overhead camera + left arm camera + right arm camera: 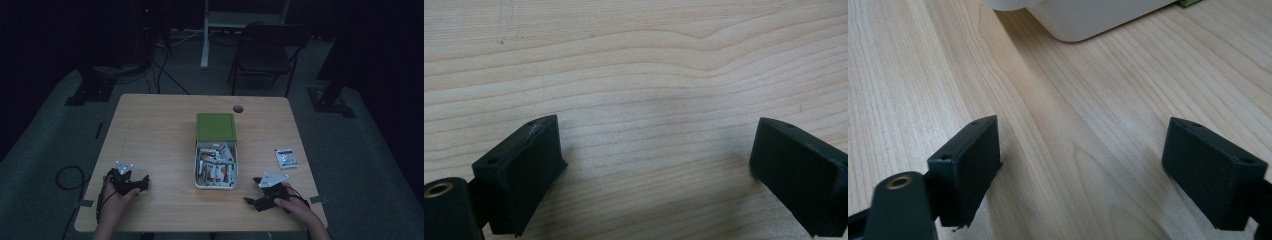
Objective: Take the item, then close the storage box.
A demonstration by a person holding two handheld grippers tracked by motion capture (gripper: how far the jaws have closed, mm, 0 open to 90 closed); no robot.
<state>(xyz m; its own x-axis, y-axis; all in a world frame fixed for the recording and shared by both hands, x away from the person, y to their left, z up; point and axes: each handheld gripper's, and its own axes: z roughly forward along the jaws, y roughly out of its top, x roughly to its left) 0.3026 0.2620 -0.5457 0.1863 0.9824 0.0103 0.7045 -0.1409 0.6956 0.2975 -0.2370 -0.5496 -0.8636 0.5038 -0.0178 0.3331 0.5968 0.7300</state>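
The left gripper (131,183) rests on the wooden table (150,130) near its near-left corner, jaws spread wide over bare wood. The right gripper (256,192) sits near the near-right edge, jaws also spread and holding nothing. Between them stands a white box (215,184) of packets, its green lid (215,126) just beyond. One loose packet (286,158) lies to the right.

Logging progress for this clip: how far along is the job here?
Done: the box sits open, packets inside, its green lid slid back. One packet lies outside on the table. In hand: nothing; left gripper and right gripper rest open. The handling itself is left.
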